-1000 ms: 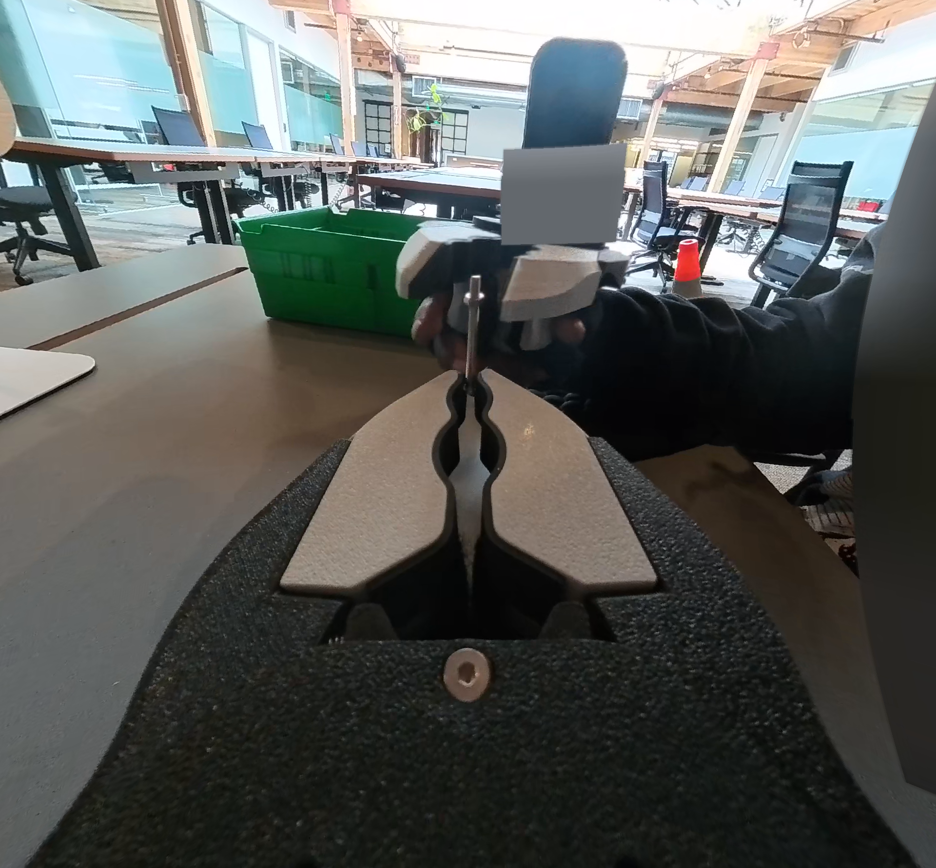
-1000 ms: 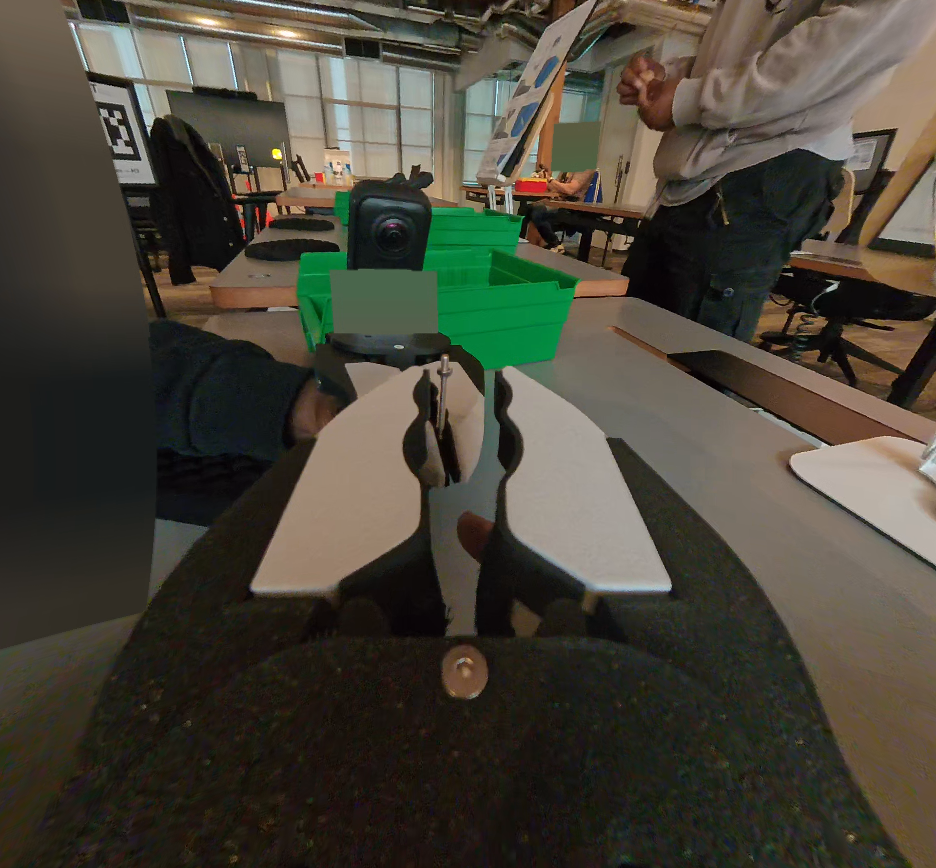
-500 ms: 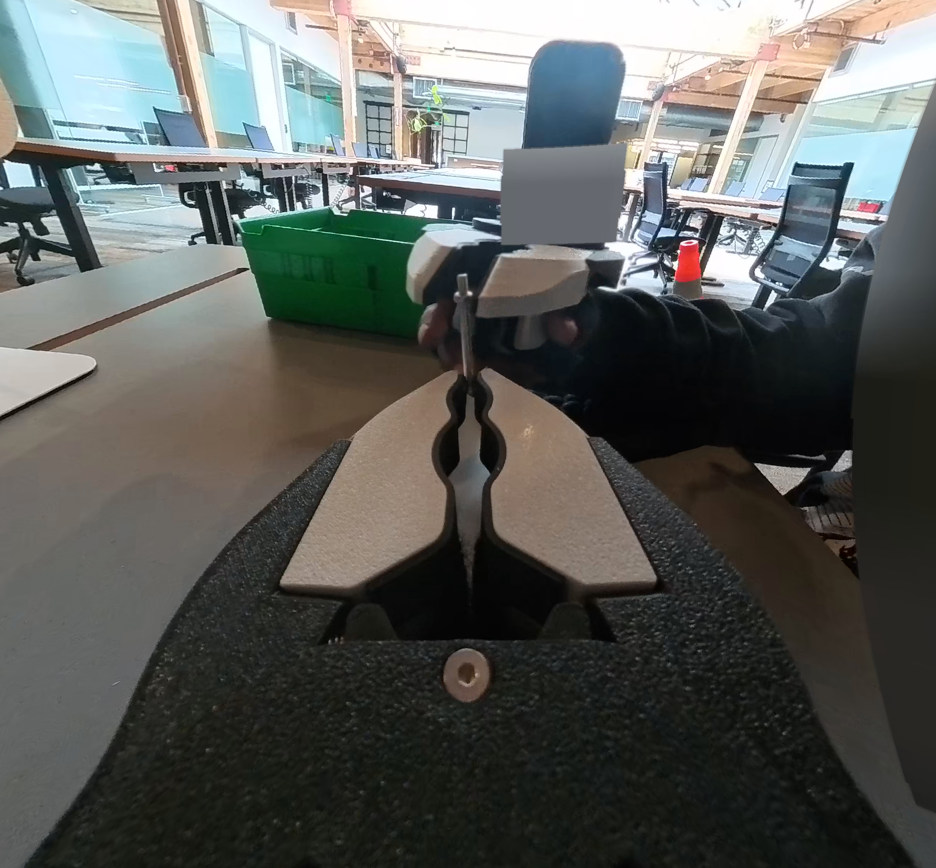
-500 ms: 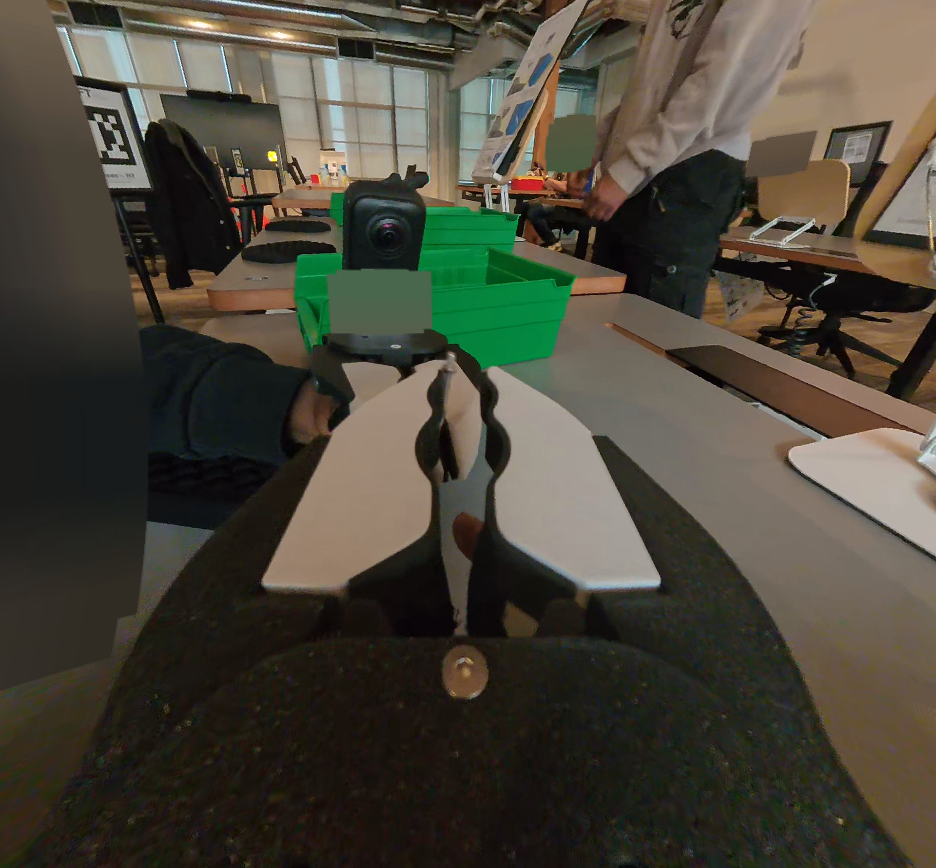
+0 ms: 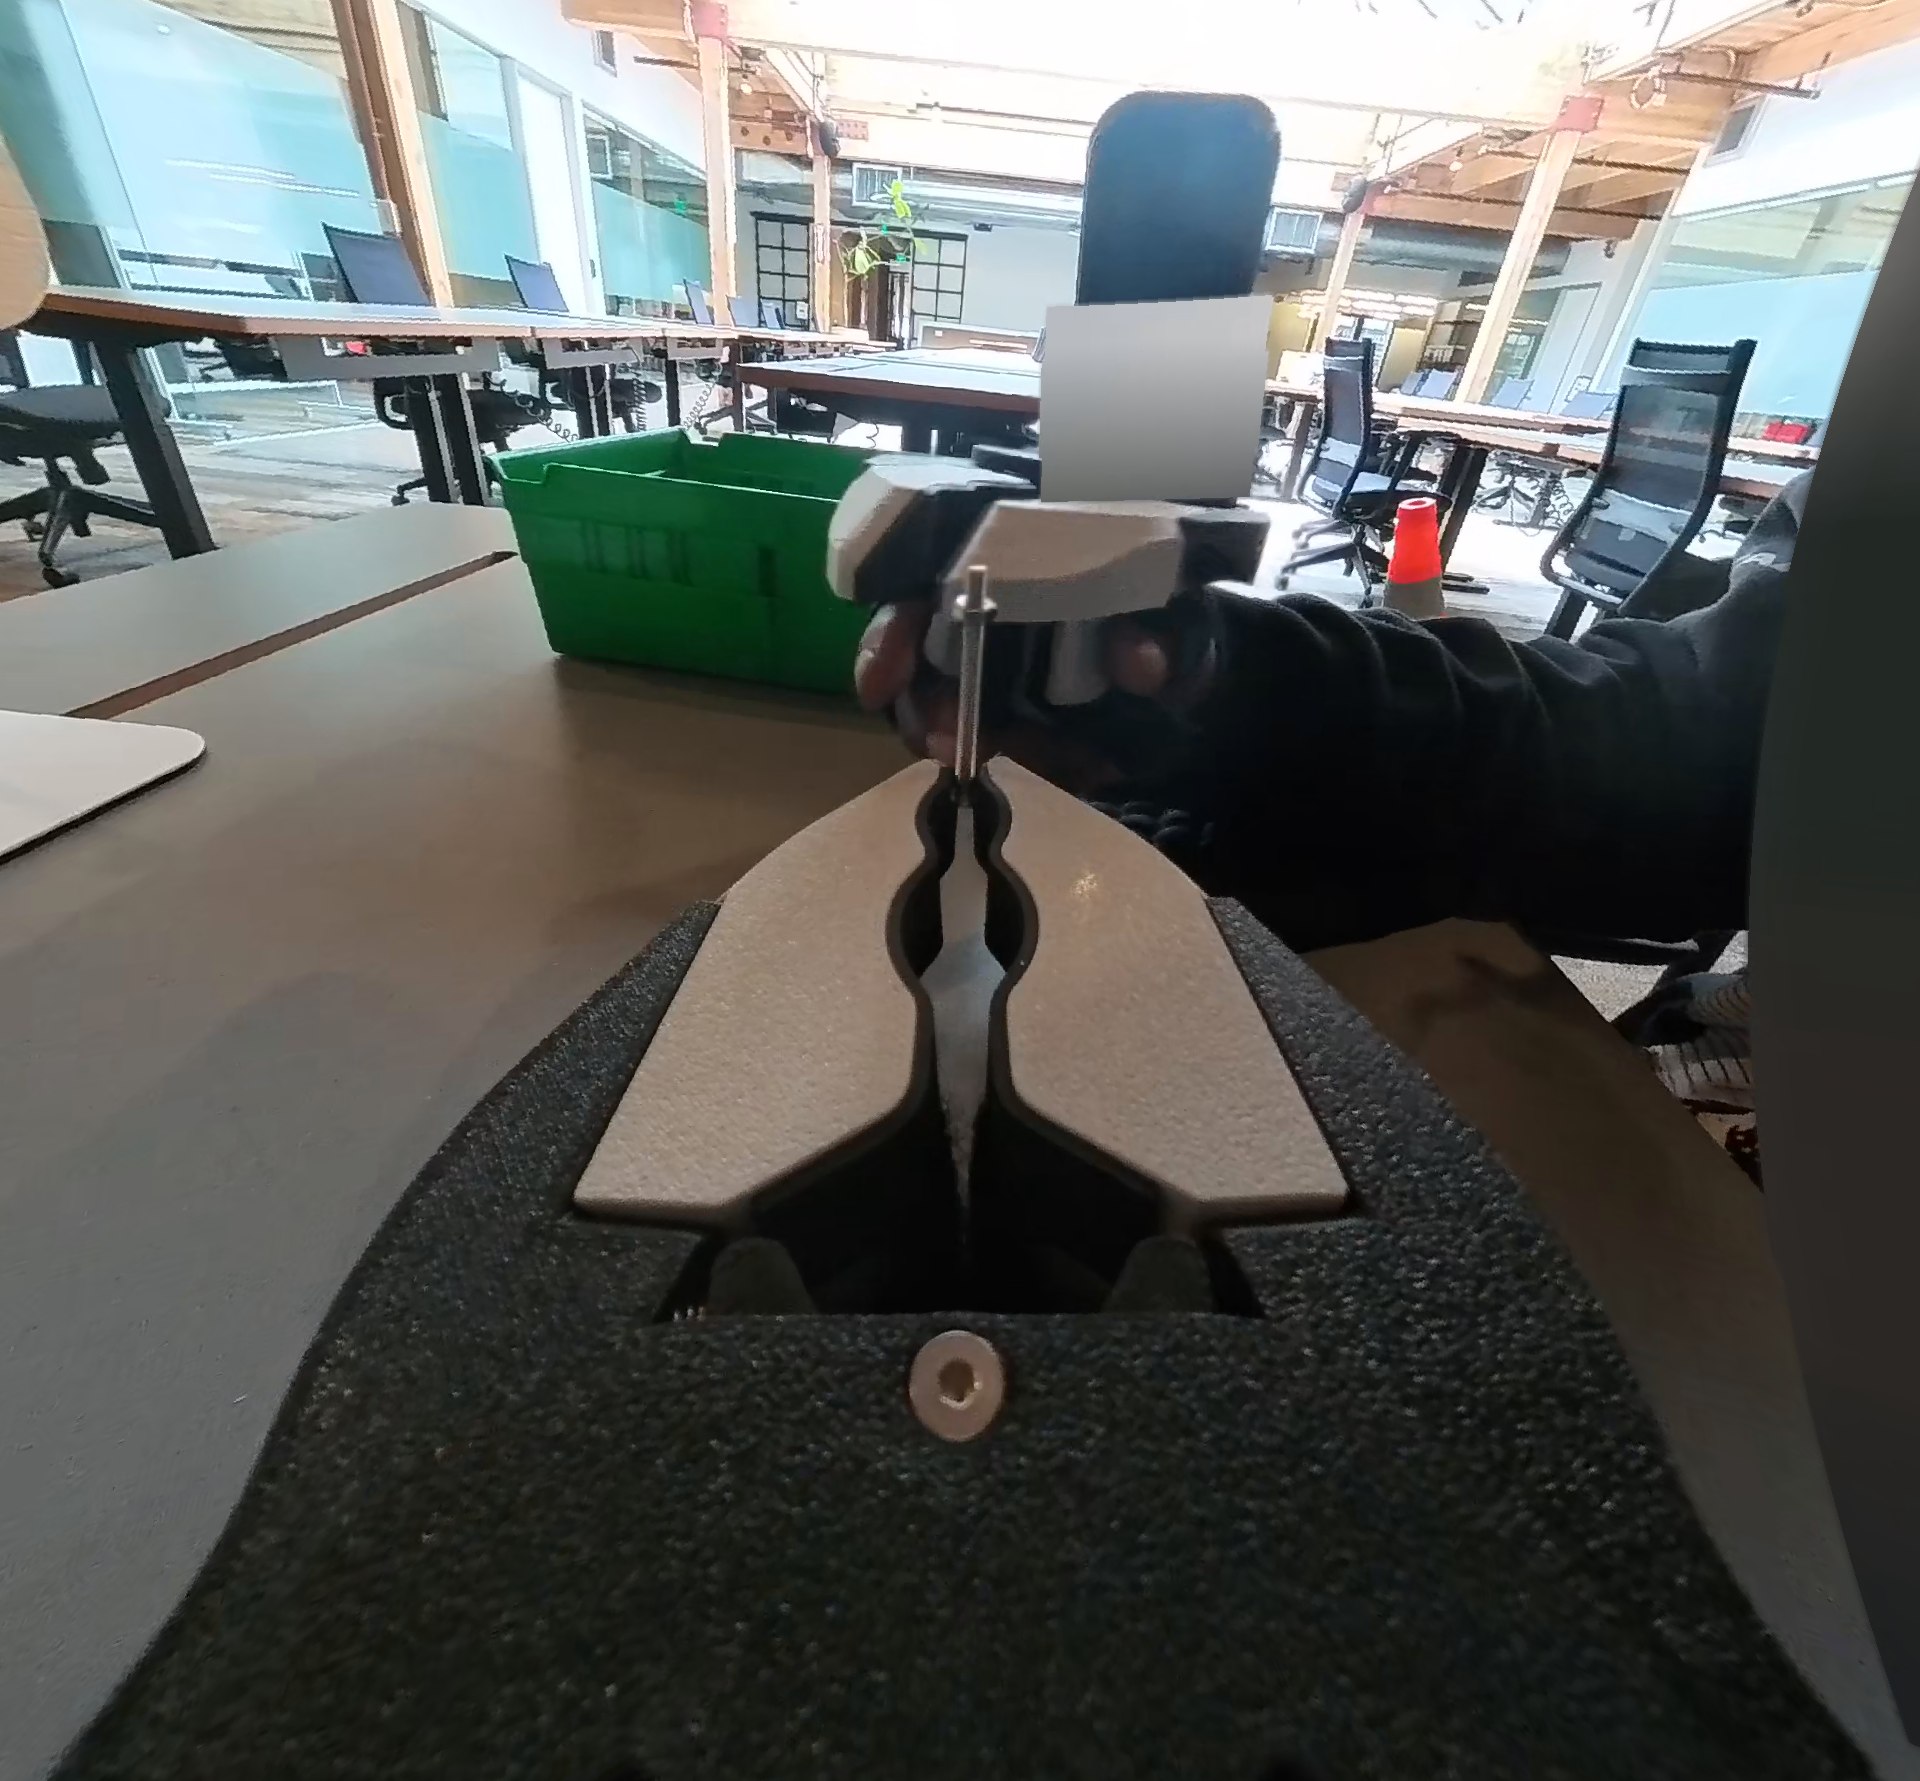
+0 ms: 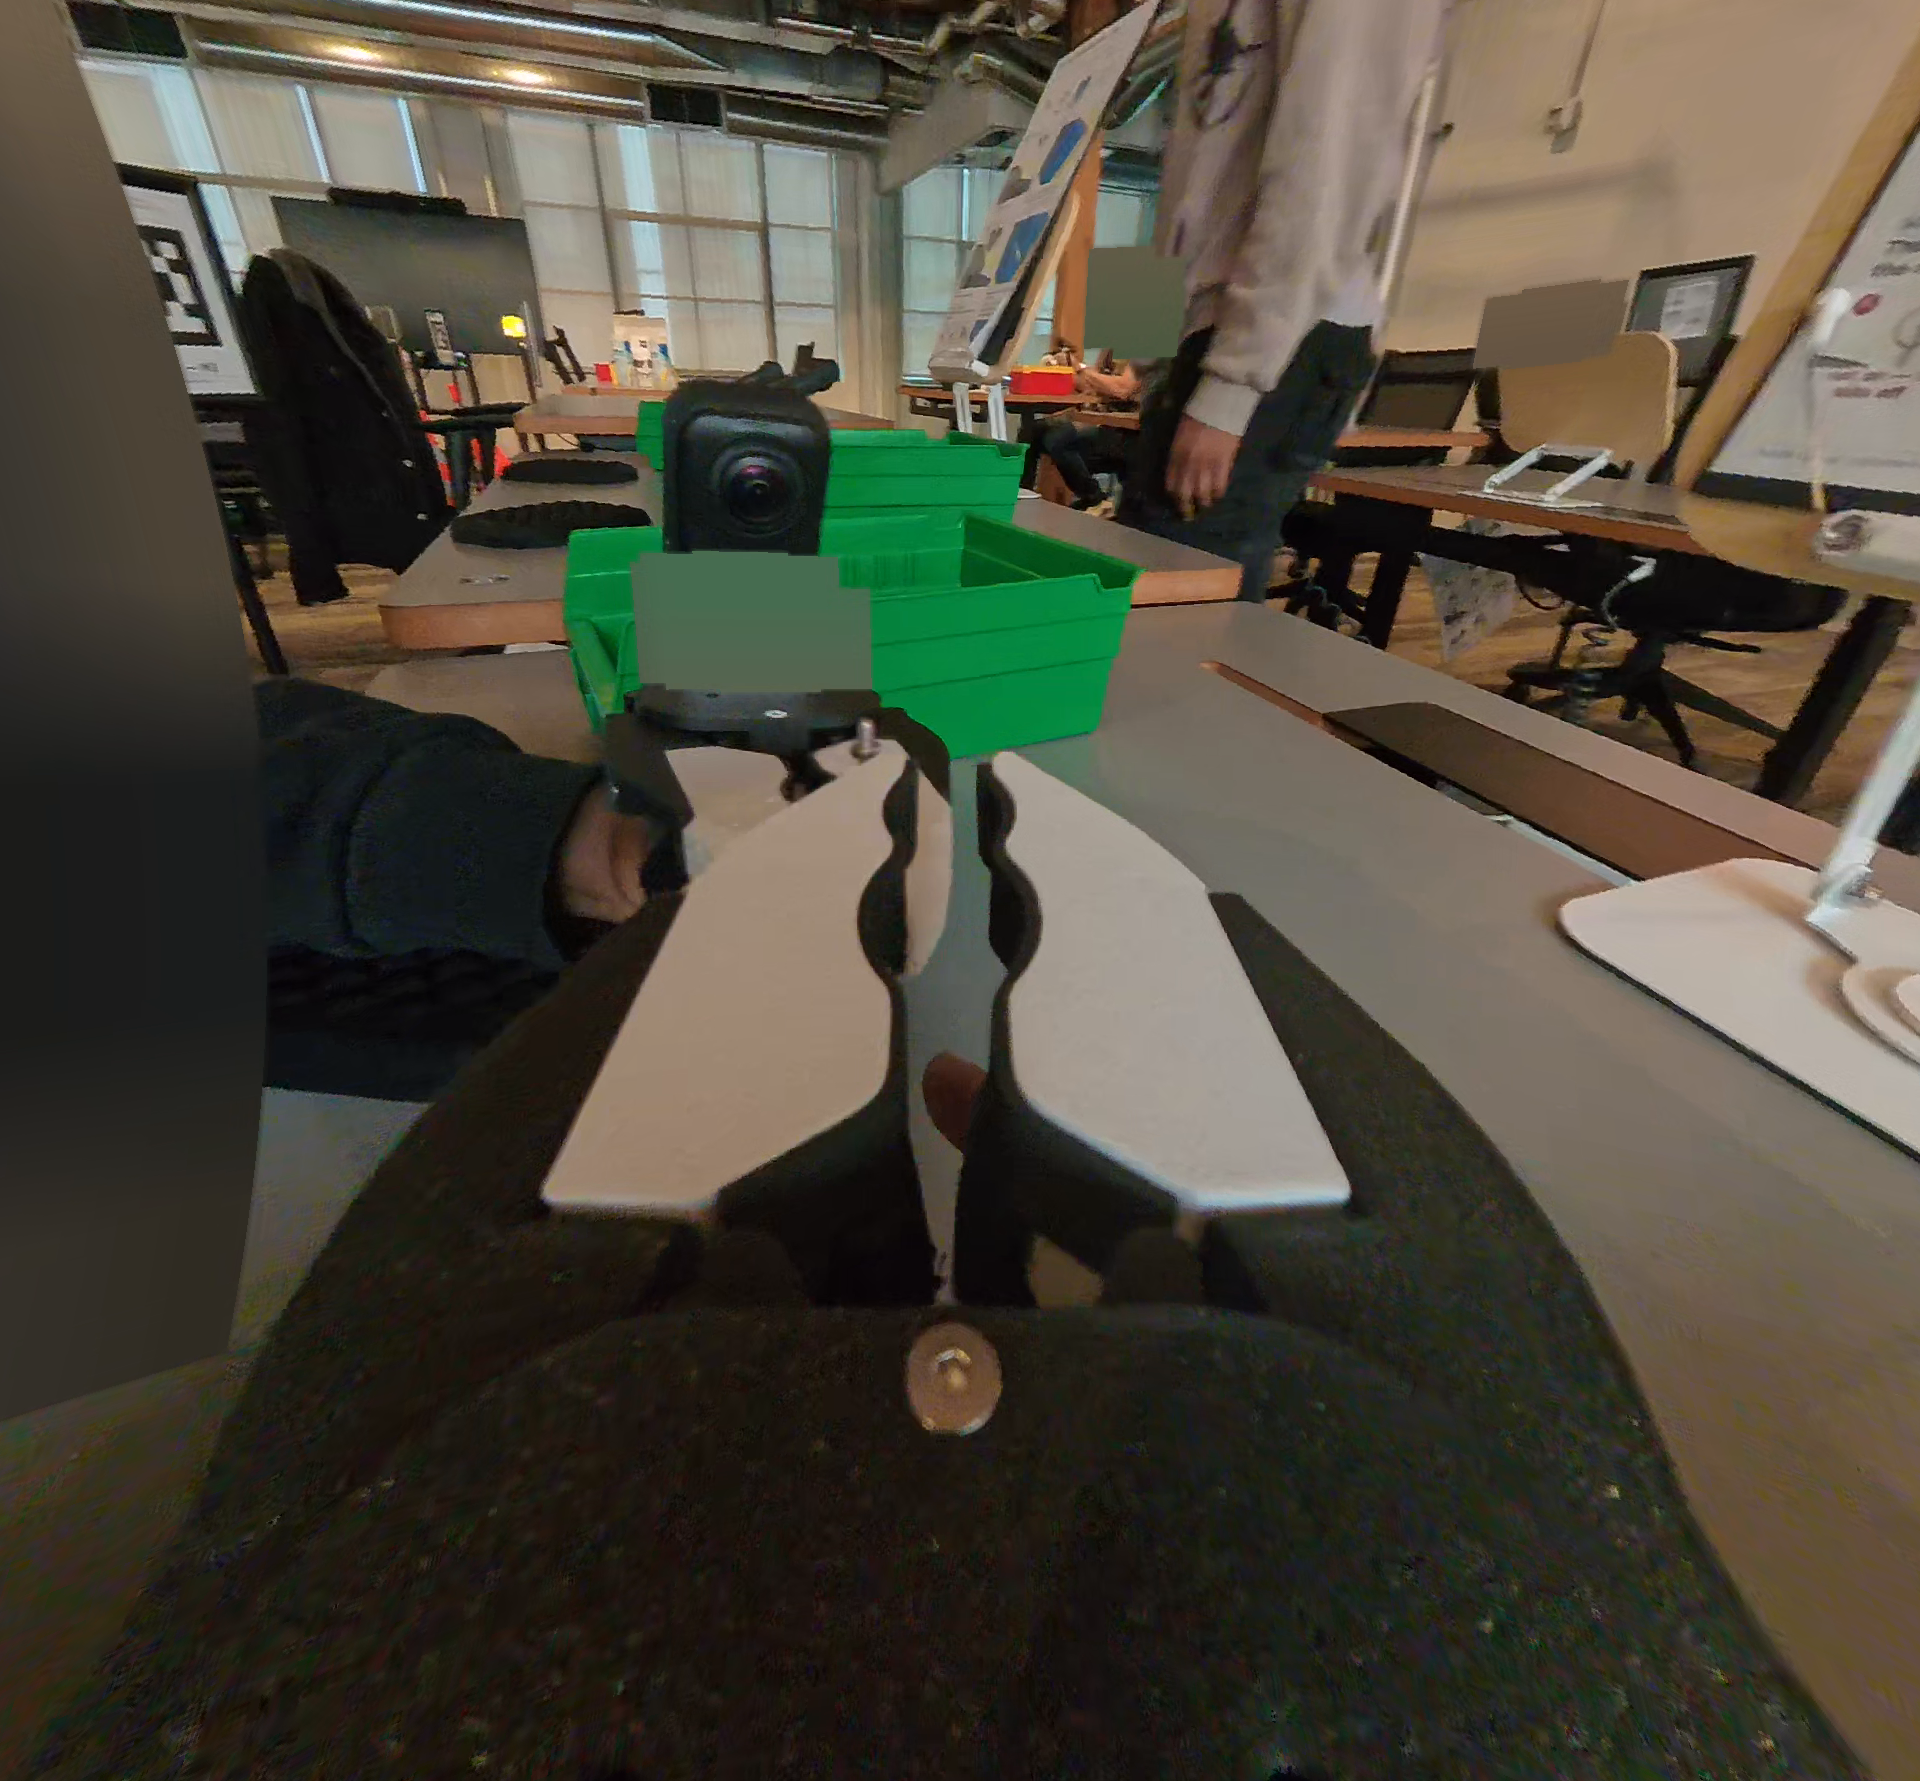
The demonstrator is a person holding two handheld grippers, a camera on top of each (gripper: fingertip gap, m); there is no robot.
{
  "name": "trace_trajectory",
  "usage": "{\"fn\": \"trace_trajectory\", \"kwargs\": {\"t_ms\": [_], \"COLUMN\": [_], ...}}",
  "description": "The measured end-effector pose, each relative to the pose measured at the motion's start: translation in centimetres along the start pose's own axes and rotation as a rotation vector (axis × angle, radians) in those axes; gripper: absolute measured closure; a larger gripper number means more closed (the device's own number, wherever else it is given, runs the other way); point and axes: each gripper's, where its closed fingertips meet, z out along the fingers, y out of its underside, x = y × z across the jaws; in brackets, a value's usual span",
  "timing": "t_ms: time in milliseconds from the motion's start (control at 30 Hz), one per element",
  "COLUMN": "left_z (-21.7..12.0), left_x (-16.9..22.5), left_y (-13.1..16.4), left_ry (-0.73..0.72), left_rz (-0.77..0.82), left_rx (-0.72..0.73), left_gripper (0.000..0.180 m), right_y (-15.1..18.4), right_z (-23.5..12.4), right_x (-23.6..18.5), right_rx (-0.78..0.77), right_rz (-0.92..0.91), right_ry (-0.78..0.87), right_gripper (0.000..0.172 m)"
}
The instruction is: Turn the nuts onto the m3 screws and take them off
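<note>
The right gripper (image 6: pixel 951 775) has narrowed beside the nut (image 5: pixel 975 605), gripping nothing; the left gripper (image 5: pixel 968 781) stays clamped on the screw (image 5: pixel 970 692).

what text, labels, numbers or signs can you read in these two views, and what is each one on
Black-and-white patterned sign, far left of the right wrist view: a code pattern; the print below it is too blurred to read.
Poster on the easel: blue shapes, print too small to read.
Board at the right edge: writing blurred.
Framed sheet: too small.
Left wrist view: nothing legible.
</note>
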Motion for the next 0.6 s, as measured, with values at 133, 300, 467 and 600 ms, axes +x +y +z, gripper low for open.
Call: {"fn": "trace_trajectory", "kwargs": {"t_ms": [133, 300, 467, 600], "left_z": [0.0, 0.0, 0.0, 0.0], "left_x": [-0.1, 0.0, 0.0, 0.0], "left_y": [0.0, 0.0, 0.0, 0.0], "left_ry": [-0.002, 0.002, 0.002, 0.002], "left_rz": [-0.004, 0.001, -0.001, -0.003], "left_rx": [0.002, -0.004, 0.0, -0.001], "left_gripper": [0.178, 0.178, 0.178, 0.178], "right_y": [-0.3, -0.1, -0.3, -0.5], "right_z": [-0.2, 0.5, -0.1, 0.2], "right_x": [-0.2, -1.2, -0.3, -0.9], "right_rx": [0.019, 0.002, 0.011, 0.028], "right_rz": [0.001, -0.016, 0.006, 0.0], "right_ry": [-0.015, -0.047, -0.019, -0.045], "right_gripper": [0.161, 0.15, 0.165, 0.156]}}
